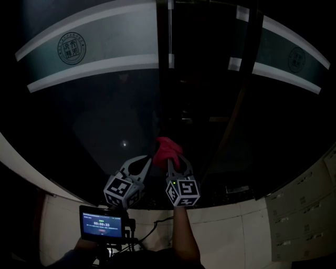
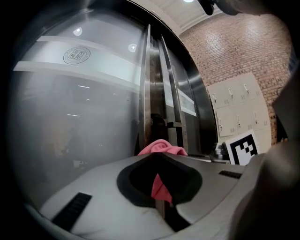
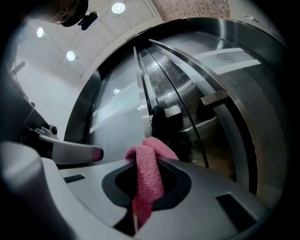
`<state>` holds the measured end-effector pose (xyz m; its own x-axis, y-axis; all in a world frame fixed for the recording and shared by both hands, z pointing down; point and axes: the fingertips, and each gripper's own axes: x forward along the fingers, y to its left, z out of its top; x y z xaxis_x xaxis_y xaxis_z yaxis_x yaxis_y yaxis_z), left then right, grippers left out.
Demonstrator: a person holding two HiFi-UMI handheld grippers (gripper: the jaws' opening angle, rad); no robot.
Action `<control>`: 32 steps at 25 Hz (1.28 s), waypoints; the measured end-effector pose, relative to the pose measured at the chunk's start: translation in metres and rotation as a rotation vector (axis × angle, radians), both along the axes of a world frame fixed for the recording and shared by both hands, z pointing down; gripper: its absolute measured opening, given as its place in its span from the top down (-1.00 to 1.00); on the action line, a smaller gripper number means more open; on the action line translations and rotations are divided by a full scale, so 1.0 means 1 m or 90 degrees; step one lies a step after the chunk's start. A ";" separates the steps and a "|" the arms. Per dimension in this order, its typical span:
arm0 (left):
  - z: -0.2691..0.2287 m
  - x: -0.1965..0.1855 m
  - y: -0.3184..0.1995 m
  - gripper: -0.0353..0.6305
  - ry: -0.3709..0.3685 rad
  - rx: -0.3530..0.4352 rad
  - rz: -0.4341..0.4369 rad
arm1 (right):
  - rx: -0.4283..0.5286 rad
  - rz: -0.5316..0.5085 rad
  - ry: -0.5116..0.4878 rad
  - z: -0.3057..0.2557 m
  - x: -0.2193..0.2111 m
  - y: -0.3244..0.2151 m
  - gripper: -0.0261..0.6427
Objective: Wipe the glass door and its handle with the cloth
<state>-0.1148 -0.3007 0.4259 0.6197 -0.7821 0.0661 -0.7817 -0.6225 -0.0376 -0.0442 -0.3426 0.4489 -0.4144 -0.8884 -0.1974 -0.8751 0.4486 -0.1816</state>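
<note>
The crumpled pink terry cloth [image 1: 168, 148] sits low in front of the dark glass door [image 1: 100, 115], near its upright steel handle bar [image 2: 146, 89]; I cannot tell whether it touches the glass. My right claw [image 3: 149, 158] is clamped on it, a fold hanging between the jaws. My left claw [image 2: 157, 154], just beside, pinches its other edge.

A red brick wall [image 2: 234, 51] rises on the right, with cream lockers [image 2: 239, 112] standing against its lower part. Overhead, round lights [image 3: 118, 8] shine from a white ceiling [image 3: 93, 33]. On the left is a plain white wall [image 3: 42, 93].
</note>
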 end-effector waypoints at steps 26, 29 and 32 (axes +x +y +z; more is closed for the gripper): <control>-0.010 0.045 0.022 0.85 0.023 0.014 -0.040 | 0.059 -0.080 0.041 -0.056 0.025 0.052 0.83; -0.012 0.048 0.029 0.85 0.025 0.017 -0.045 | 0.081 -0.089 0.048 -0.068 0.028 0.067 0.83; -0.016 0.048 0.043 0.85 0.039 0.025 -0.038 | 0.090 -0.087 0.059 -0.071 0.028 0.086 0.83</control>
